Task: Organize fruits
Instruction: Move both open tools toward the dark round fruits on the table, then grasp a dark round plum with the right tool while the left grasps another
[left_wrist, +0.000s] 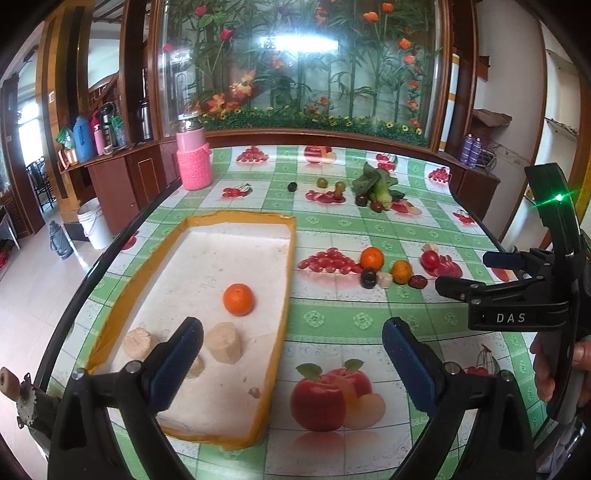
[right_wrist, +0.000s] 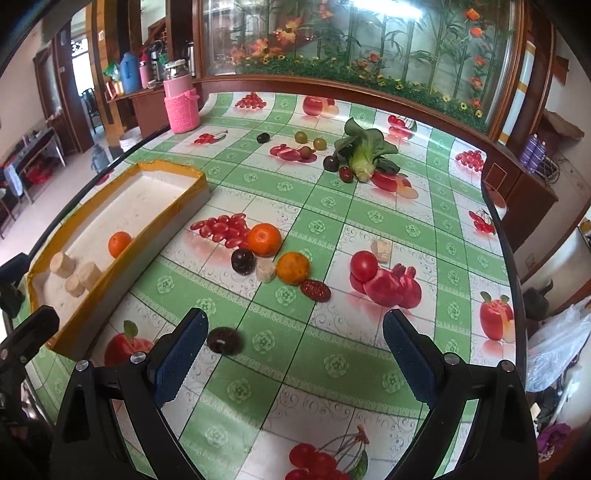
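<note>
Fruit sorting is under way on the worktop (right_wrist: 332, 221) with its green-checked, fruit-printed plastic cloth. The right gripper (right_wrist: 295, 354) has its jaws spread wide and empty; a dark, round plum-like fruit (right_wrist: 224, 340) lies just beside its left finger, blurred. Recommended approach: centre the jaws around that fruit before closing, since a round fruit is likely to roll. The left gripper (left_wrist: 291, 362) is likewise wide open and empty, above the near right edge of the shallow white foam tray with yellow-taped rim (left_wrist: 288, 280). Tray contents: one orange mandarin (left_wrist: 238, 299) and three beige cylindrical chunks (left_wrist: 224, 342). Further mandarins, dark fruits and a red tomato (right_wrist: 364, 266) lie on the cloth to the tray's right.
</note>
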